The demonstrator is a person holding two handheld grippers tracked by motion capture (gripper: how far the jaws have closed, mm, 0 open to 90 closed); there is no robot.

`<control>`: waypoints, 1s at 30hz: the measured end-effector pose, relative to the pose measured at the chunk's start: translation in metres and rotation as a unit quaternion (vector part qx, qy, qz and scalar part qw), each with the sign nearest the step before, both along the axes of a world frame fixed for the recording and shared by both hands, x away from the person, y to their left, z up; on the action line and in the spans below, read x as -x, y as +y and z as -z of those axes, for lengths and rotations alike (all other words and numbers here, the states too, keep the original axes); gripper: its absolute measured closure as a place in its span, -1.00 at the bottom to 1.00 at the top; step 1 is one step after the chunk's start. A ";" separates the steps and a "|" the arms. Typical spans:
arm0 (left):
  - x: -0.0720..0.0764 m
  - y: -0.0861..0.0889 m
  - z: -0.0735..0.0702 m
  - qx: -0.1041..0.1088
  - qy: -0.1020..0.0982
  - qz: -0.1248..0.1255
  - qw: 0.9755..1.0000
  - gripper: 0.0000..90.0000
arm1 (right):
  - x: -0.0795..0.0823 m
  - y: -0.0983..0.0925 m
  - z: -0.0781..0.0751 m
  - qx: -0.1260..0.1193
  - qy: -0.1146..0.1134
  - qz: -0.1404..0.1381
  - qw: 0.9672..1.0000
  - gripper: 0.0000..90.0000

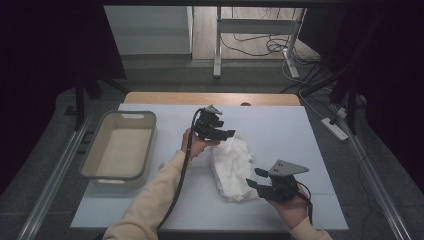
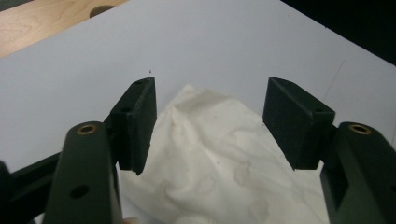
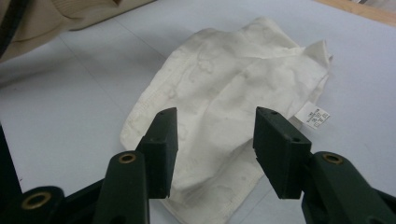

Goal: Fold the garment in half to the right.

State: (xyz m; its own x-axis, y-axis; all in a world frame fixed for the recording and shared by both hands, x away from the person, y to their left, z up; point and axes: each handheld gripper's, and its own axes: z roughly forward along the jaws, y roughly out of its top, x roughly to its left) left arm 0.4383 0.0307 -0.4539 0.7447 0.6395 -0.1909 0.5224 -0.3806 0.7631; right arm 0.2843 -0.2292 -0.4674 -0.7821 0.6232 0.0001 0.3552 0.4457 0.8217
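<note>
Both sets of jaws stand apart, nothing between the pads. Left gripper [image 1: 216, 131] hangs over the far end of the white cloth [image 1: 231, 167]; right gripper [image 1: 263, 181] sits at its near end. Cloth lies crumpled on the counter [image 1: 280, 130], its folds hiding the underside; its label print [image 3: 313, 115] is too small to read. Beige bin [image 1: 119, 145] stands well to the left.

The right gripper [image 3: 212, 154] hangs with its two black jaws apart above a crumpled white embroidered cloth [image 3: 233, 93] — nothing pinched between them — lying on the pale grey tabletop [image 3: 70, 121], its small printed label [image 3: 314, 115] sticking out.
</note>
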 end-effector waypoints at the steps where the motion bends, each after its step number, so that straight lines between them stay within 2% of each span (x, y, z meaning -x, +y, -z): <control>1: 0.004 0.003 0.000 -0.003 0.001 0.003 1.000 -0.22 | -0.001 0.001 0.001 0.001 0.002 -0.001 1.000 0.12; 8: 0.013 0.013 0.003 -0.013 0.000 0.005 1.000 -0.19 | -0.007 0.014 0.004 0.019 0.015 -0.025 0.999 0.18; 9: 0.016 0.016 0.005 -0.012 0.001 0.007 1.000 -0.16 | -0.009 0.019 0.005 0.021 0.025 -0.041 0.999 0.24; 12: 0.018 0.018 0.009 -0.010 0.003 0.010 1.000 -0.11 | -0.009 0.027 0.009 0.032 0.034 -0.065 0.997 0.35; 13: 0.019 0.017 0.011 -0.023 0.004 0.011 1.000 -0.10 | -0.009 0.030 0.011 0.035 0.037 -0.073 0.996 0.37; 17: 0.020 0.015 0.013 -0.026 0.004 0.016 1.000 -0.11 | -0.006 0.043 0.014 0.046 0.046 -0.109 0.992 0.34; 18: 0.020 0.015 0.013 -0.026 0.004 0.016 1.000 -0.11 | -0.006 0.043 0.014 0.046 0.046 -0.109 0.992 0.34; 19: 0.021 0.014 0.013 -0.028 0.004 0.016 0.999 -0.12 | -0.002 0.049 0.016 0.057 0.044 -0.124 0.990 0.33; 20: 0.021 0.014 0.014 -0.027 0.005 0.017 0.999 -0.12 | -0.002 0.049 0.016 0.057 0.044 -0.124 0.990 0.33; 21: 0.021 0.013 0.015 -0.028 0.006 0.017 0.999 -0.11 | 0.001 0.054 0.020 0.072 0.044 -0.130 0.988 0.31; 22: 0.021 0.013 0.015 -0.028 0.006 0.017 0.999 -0.11 | 0.001 0.054 0.020 0.072 0.044 -0.130 0.988 0.31; 23: 0.021 0.012 0.016 -0.030 0.008 0.018 0.999 -0.12 | 0.001 0.060 0.025 0.085 0.046 -0.133 0.987 0.30; 25: 0.021 0.012 0.016 -0.031 0.008 0.018 0.999 -0.12 | 0.000 0.065 0.031 0.102 0.046 -0.127 0.986 0.30; 26: 0.021 0.012 0.016 -0.031 0.008 0.018 0.999 -0.12 | 0.000 0.065 0.031 0.102 0.046 -0.127 0.986 0.30; 27: 0.021 0.013 0.017 -0.031 0.009 0.017 0.999 -0.12 | -0.003 0.068 0.036 0.123 0.042 -0.118 0.985 0.45; 29: 0.021 0.013 0.017 -0.032 0.009 0.017 0.999 -0.12 | -0.003 0.068 0.037 0.127 0.036 -0.118 0.984 0.65; 30: 0.021 0.013 0.017 -0.032 0.009 0.017 0.999 -0.12 | -0.003 0.068 0.037 0.127 0.036 -0.118 0.984 0.65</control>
